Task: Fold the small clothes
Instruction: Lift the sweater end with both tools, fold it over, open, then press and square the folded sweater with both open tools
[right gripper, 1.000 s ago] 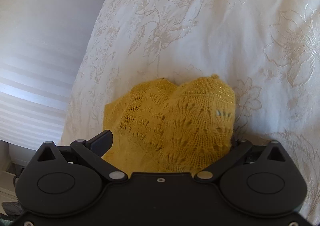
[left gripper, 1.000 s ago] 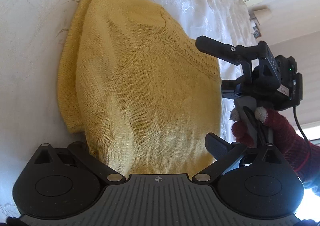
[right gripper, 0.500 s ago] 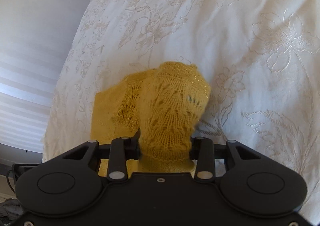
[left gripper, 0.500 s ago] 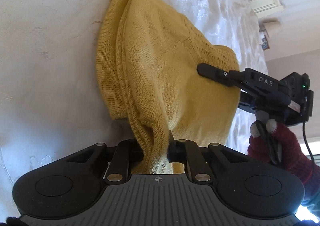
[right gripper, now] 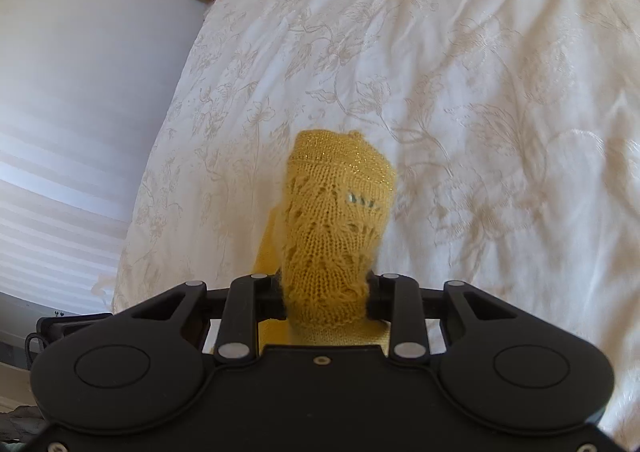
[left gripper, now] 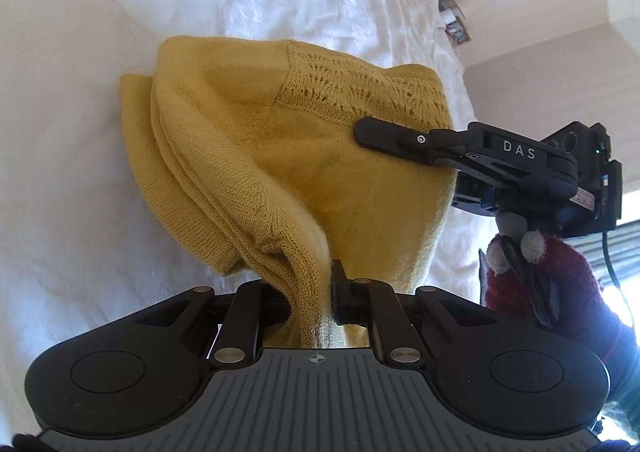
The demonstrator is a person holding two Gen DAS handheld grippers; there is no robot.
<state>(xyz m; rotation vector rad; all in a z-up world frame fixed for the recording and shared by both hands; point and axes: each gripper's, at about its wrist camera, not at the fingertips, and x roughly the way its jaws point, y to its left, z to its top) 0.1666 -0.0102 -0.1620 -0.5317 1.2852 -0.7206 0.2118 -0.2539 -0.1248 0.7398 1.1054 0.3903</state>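
the yellow knit sweater (left gripper: 256,156) hangs bunched above the white embroidered bedspread (right gripper: 460,84), its far end resting there. left gripper (left gripper: 316,292) pinches the plain hem; right gripper (right gripper: 326,298), jaws just narrowed, clamps the lace edge. no finished fold shows; carrying over and laying flat remain.

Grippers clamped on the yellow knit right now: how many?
2. The left gripper pinches a plain-knit edge of the yellow knit garment; the right gripper, whose jaws have just been closing, squeezes a bunched lace section. Its far finger is hidden in the left wrist view.
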